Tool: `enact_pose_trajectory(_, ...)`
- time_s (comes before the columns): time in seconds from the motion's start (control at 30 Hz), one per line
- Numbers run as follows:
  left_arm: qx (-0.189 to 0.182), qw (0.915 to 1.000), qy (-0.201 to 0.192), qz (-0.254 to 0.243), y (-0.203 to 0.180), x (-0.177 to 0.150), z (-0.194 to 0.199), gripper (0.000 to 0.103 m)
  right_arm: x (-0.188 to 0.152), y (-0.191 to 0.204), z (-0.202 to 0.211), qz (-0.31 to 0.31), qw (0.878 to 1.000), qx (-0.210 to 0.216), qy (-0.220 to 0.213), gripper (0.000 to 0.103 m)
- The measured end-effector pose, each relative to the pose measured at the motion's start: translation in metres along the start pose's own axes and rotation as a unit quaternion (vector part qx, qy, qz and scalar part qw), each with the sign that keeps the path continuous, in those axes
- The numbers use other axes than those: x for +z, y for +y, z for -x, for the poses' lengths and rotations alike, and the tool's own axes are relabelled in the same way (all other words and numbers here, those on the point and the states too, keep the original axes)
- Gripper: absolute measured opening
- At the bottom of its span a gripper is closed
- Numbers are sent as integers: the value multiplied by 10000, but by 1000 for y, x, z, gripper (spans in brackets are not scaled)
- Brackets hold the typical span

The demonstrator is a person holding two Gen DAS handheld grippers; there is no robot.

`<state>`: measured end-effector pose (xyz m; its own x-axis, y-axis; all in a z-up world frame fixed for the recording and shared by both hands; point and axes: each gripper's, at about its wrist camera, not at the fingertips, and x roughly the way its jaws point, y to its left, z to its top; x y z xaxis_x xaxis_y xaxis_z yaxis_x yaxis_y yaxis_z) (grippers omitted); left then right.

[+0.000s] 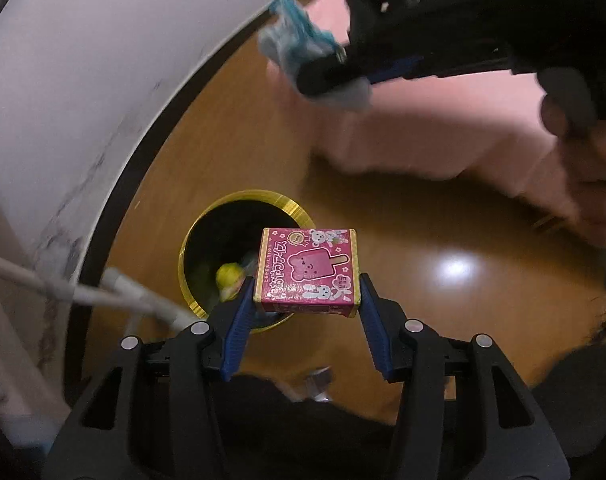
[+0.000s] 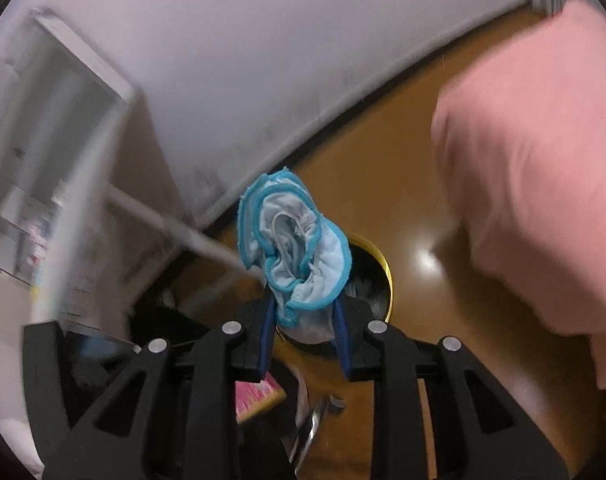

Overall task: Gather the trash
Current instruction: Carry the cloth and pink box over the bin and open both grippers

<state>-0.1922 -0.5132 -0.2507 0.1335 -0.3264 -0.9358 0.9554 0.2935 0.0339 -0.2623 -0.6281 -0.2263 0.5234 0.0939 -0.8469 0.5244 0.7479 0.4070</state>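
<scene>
Wall [image 1: 83,60]: one, white, scuffed, with a dark skirting strip, rising just behind the bin.
Floor [image 1: 403,240]: one glossy wooden surface; the bin stands on it.
Pink fabric [image 2: 543,180]: one big soft mass on the floor, well to the right of the bin.
Bin [image 1: 191,240]: one round dark tub with a gold rim, mouth upward; yellow and pale scraps lie inside, too blurred to count.
Left gripper [image 1: 307,280]: one, pointing steeply down over the bin's near rim, blue pads clamped on the box's two short ends.
Right gripper [image 2: 303,312]: one, also aimed down above the bin, jaws pinching the cloth.
Cloth [image 2: 295,248]: one, pale with a turquoise hem, crumpled, bulging beyond the fingertips.
Box [image 1: 307,270]: one pink ice-pop carton, flat face up, long axis running jaw to jaw, over the bin's mouth.
</scene>
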Motion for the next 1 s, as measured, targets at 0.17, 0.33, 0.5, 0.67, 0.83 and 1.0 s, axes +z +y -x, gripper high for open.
enact_pose_trajectory(0.17, 552, 9970, 510, 209, 30, 11, -53, 49, 7, -8, -94, -147, 9957, -253, 884, 25)
enact_pose_trajectory(0.33, 480, 9931, 677, 831, 57, 18, -77, 49, 15, -14, -132, -576, 9916, -151, 1144, 25)
enact_pose_trajectory(0.5, 425, 9907, 787, 1026, 54, 15, -91, 49, 18, -28, -149, -978, 9874, -133, 1234, 25)
enact_pose_trajectory(0.67, 399, 9897, 924, 1014, 63, 16, -104, 49, 10, -45, -157, -1164, 9839, -177, 1345, 25)
enact_pose_trajectory(0.83, 329, 9881, 994, 1126, 72, 15, -112, 49, 4, -50, -166, -1310, 9806, -141, 1451, 25)
enact_pose_trajectory(1.0, 301, 9888, 966, 1100, 73, 17, -114, 52, 7, -46, -170, -1387, 9799, -20, 1431, 43)
